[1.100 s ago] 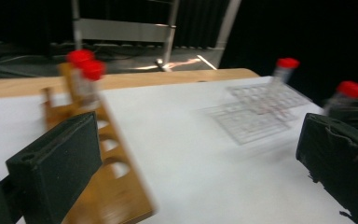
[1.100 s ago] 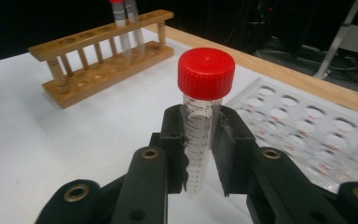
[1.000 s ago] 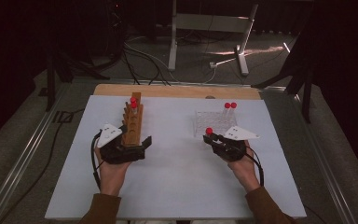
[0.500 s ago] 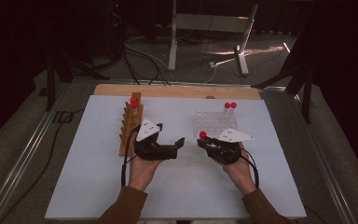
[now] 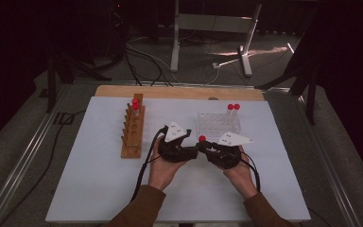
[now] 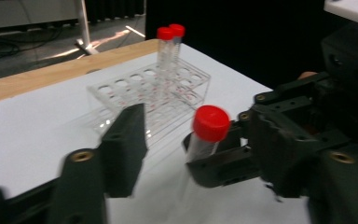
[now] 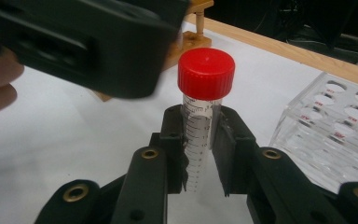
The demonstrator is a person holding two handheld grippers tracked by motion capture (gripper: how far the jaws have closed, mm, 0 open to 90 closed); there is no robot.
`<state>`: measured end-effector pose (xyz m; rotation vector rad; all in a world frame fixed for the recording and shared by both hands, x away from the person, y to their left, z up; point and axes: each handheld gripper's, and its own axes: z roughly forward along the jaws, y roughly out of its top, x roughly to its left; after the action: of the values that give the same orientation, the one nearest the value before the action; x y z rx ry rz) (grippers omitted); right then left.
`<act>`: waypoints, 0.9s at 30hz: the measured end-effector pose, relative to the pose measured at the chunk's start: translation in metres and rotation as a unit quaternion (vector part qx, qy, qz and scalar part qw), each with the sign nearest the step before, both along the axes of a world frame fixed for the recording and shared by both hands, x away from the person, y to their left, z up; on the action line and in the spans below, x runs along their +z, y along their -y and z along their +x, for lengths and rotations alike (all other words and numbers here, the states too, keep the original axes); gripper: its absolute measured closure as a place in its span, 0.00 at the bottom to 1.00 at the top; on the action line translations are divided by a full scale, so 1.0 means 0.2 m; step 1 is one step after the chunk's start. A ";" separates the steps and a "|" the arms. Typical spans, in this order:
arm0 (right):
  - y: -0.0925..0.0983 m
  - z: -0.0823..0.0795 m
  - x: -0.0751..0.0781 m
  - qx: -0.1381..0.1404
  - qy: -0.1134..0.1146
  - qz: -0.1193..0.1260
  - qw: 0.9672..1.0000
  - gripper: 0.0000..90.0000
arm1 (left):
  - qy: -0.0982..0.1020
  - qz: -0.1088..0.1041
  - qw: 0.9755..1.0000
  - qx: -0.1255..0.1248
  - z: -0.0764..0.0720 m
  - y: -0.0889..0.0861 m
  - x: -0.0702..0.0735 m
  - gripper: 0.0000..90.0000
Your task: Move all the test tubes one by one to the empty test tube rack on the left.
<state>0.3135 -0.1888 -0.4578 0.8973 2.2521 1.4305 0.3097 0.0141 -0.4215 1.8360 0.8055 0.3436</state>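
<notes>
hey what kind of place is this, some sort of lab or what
Probably a lab-style recording bench: a white table bears a wooden tube rack and a clear plastic rack with red-capped test tubes, and cables trail across the dark floor behind.

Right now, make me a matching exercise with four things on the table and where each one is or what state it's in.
Things:
1. wooden rack
2. clear rack
3. red-capped tube
4. left gripper

States:
A. clamped upright in the right gripper
B. at the left of the white mat, red-capped tubes at its far end
C. jaws apart around the tube's cap, just been closing
D. at the right, two red-capped tubes standing in its far corner

Pairs: 1-B, 2-D, 3-A, 4-C
</notes>
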 end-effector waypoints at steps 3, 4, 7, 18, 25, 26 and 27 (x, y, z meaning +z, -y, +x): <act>0.00 0.00 0.00 0.002 -0.001 0.000 1.000 0.82 | -0.003 0.003 1.000 -0.003 0.01 0.02 -0.01 0.56; -0.01 0.00 0.00 0.002 -0.001 0.000 1.000 0.82 | -0.005 0.003 1.000 -0.005 0.01 0.03 -0.01 0.60; -0.01 0.00 0.00 0.003 -0.001 0.000 1.000 0.82 | -0.012 0.000 1.000 -0.011 0.03 0.04 -0.02 0.71; 0.01 0.00 0.00 0.012 0.001 0.012 1.000 0.65 | -0.016 0.000 1.000 -0.003 0.03 0.03 -0.01 0.79; 0.08 0.03 0.02 0.003 -0.014 0.045 0.999 0.27 | -0.012 -0.004 1.000 0.015 0.05 -0.02 0.01 0.79; 0.09 0.03 0.02 -0.002 -0.016 0.046 0.999 0.25 | -0.012 -0.006 1.000 0.018 0.05 -0.03 0.01 0.79; 0.10 0.03 0.02 -0.008 -0.013 0.046 0.999 0.22 | -0.011 -0.008 1.000 0.021 0.05 -0.04 0.02 0.79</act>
<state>0.3197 -0.2083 -0.4538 0.9651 2.2098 1.5339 0.3202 0.0229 -0.4183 1.8135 0.8601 0.3433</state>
